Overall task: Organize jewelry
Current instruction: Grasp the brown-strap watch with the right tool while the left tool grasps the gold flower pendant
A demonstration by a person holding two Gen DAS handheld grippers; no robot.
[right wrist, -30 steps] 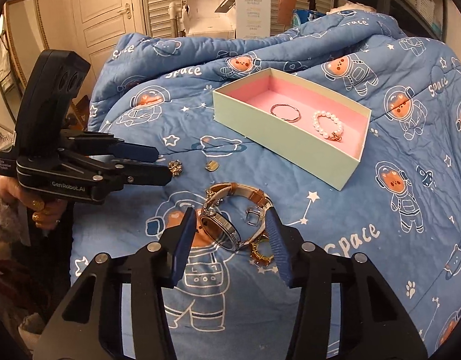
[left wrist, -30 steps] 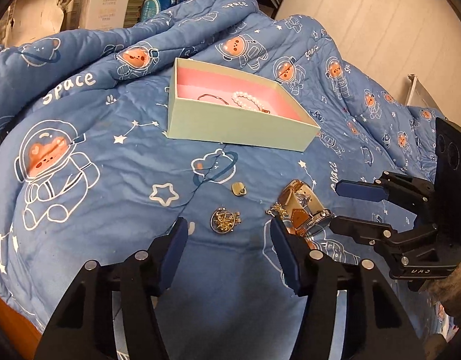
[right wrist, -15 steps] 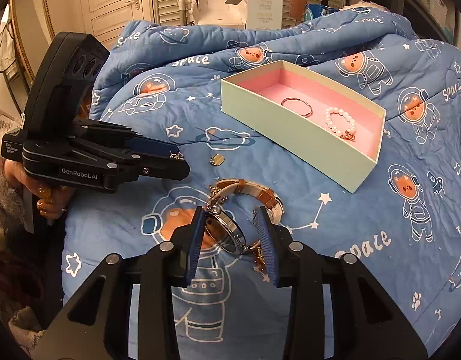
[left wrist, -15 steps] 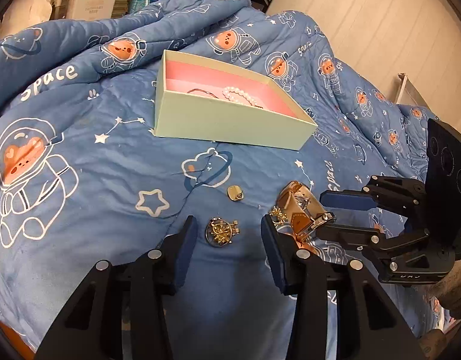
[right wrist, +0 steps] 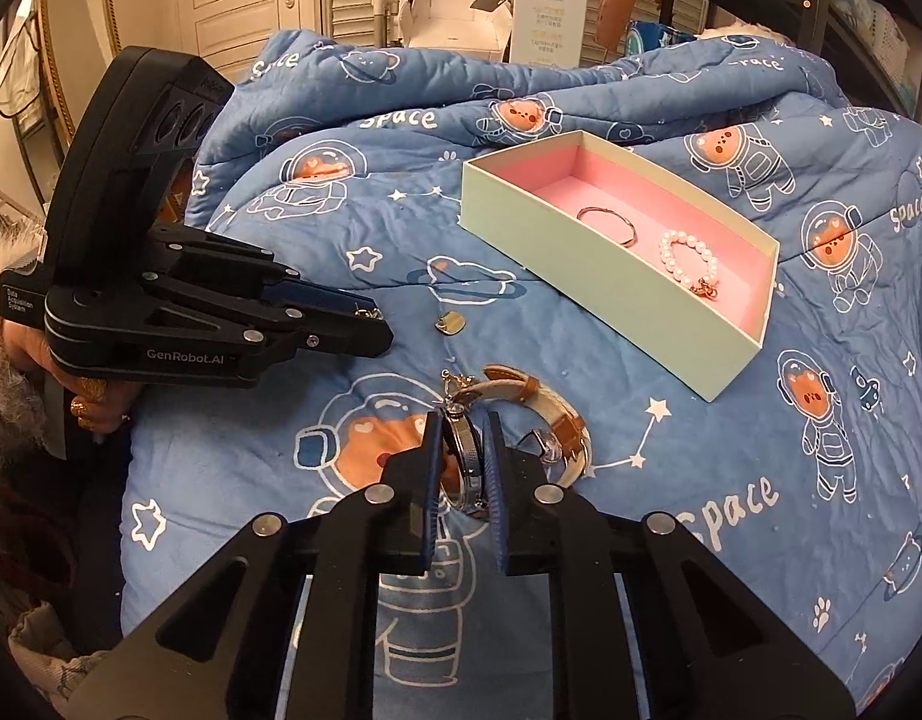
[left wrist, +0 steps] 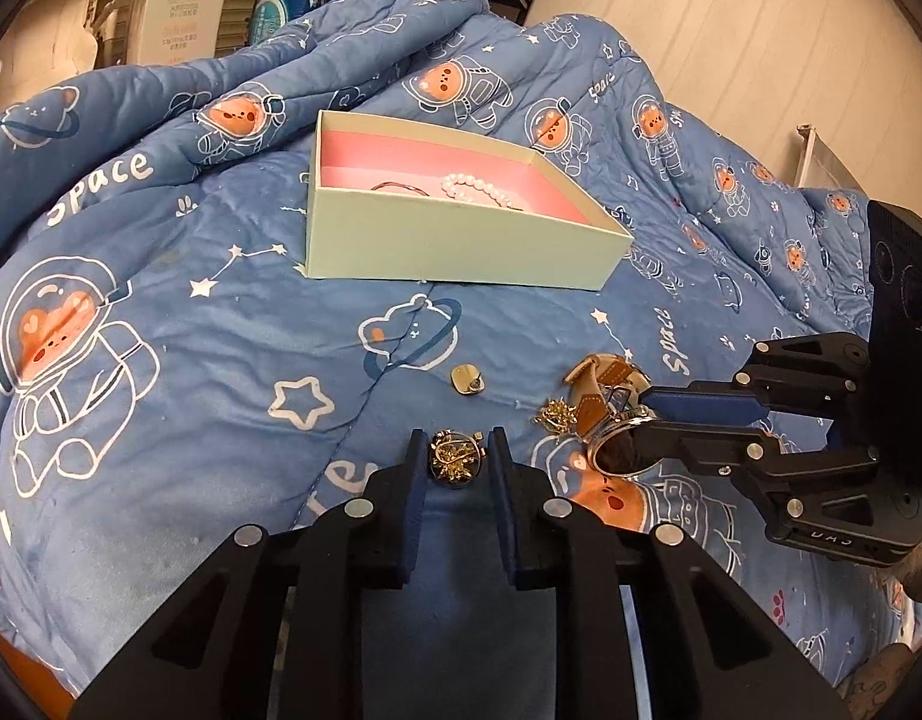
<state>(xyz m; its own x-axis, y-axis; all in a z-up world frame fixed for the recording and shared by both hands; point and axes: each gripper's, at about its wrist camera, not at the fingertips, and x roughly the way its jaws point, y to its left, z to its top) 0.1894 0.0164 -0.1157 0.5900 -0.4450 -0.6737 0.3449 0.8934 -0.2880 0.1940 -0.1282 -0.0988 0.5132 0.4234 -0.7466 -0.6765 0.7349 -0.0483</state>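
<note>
So the watch is sitting on the blue quilt, on top of one of the bear-astronaut prints, and our right gripper has clamped down on its round metal case. Both pads press right against the case, which stands on edge between them, while the tan and white strap curls off to the right and lies on the quilt. A small gold bit lies touching the strap, on the side toward our left gripper.

Over on our left, the brooch, a round gold thing with little leaves, is between the tips of our left gripper. Those jaws are closing around it, and from the left wrist view the pads look like they sit just at its edges; we can't quite tell if they're squeezing it yet. In the right wrist view only a sliver of gold pokes out at the tip.

Between the two grippers and a bit farther out there's a small squarish gold earring, on its own on the quilt.

Beyond that is the box, pale green outside and pink inside, open on top. In it we've got a thin ring bangle and just beside it a pearl bracelet with a gold clasp.

A hand with a fuzzy cuff grips the left gripper's handle. Behind the quilt there's a white carton and a door.
</note>
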